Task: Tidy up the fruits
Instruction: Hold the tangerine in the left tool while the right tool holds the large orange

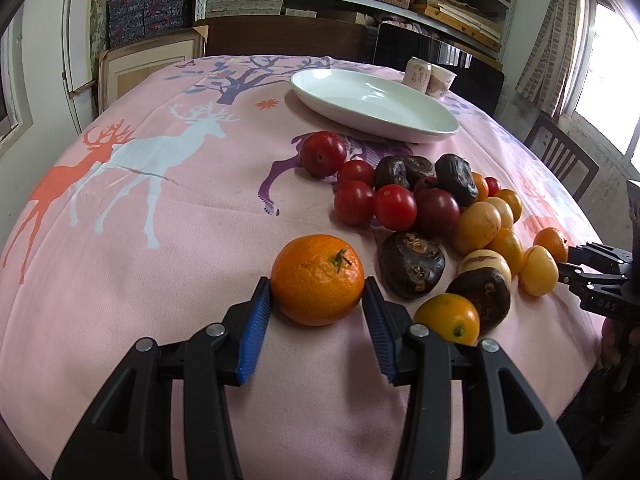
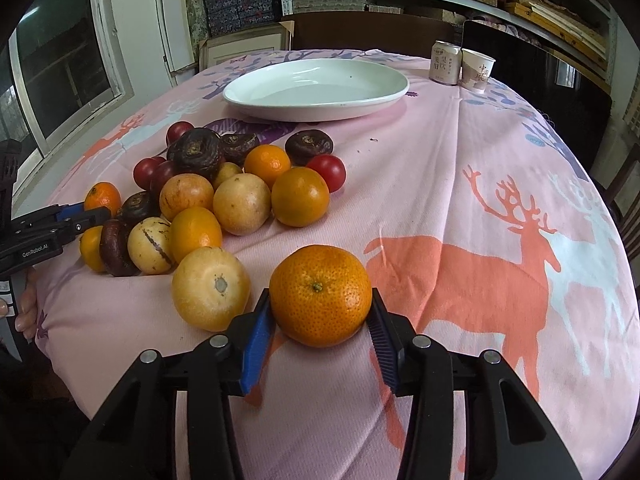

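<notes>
A small orange (image 1: 318, 279) is squeezed between the blue pads of the left gripper (image 1: 317, 292), and it sits on the pink surface (image 1: 180, 240) in front of the fruit pile (image 1: 424, 208). Another orange (image 2: 320, 295) is squeezed the same way by the right gripper (image 2: 320, 308), close beside a yellow fruit (image 2: 211, 288) at the near edge of the pile. The white plate (image 2: 316, 90) is seen behind the pile, with nothing in it. Only the sides of each round orange are pinched, so an orange could be dropped when it is lifted over the pile. The yellow fruit could be bumped by the right gripper and sent rolling. If the oranges are squeezed too hard, they could be squashed.
</notes>
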Demonstrator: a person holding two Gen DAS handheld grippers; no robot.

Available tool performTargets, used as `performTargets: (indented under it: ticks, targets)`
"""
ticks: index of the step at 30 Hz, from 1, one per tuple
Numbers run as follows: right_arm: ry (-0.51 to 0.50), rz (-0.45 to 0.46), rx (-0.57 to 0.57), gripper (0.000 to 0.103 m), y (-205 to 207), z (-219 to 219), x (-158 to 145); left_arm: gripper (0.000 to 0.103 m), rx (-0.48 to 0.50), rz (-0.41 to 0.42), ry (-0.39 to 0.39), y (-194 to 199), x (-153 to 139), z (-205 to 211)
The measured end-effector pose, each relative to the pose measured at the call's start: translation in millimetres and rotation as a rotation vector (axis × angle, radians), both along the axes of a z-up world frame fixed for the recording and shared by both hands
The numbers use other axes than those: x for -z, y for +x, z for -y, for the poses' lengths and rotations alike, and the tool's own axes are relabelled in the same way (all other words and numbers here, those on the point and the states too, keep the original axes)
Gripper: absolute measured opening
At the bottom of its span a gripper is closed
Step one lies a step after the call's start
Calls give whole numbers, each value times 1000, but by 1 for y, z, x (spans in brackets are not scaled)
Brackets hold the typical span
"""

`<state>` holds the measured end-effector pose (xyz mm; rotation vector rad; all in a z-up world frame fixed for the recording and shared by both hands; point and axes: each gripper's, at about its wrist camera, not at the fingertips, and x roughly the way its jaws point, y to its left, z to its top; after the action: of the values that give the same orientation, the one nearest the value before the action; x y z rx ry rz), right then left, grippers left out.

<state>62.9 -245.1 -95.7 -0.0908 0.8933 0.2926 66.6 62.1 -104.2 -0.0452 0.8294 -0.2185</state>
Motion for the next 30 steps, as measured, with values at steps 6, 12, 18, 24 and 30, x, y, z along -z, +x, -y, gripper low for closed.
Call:
performTargets:
  ticks: [6,12,18,24,30]
  targets:
    - [-2,1,0,47,-1,0,0,45,-15,1,73,2,0,8]
    - [-4,3,-2,47,-2,0,-1,45,-42,-9,55,5,-1,2]
    - [-11,19,4,47,-6,4,-4,53,-60,0,86,6,-4,6]
    - [-10,28,8,47,-6,2,-7,56,-59,1,92,8,-6,8]
    - [-4,29,10,47,-7,3,-7,45,-59,-22,97,12,-2,10]
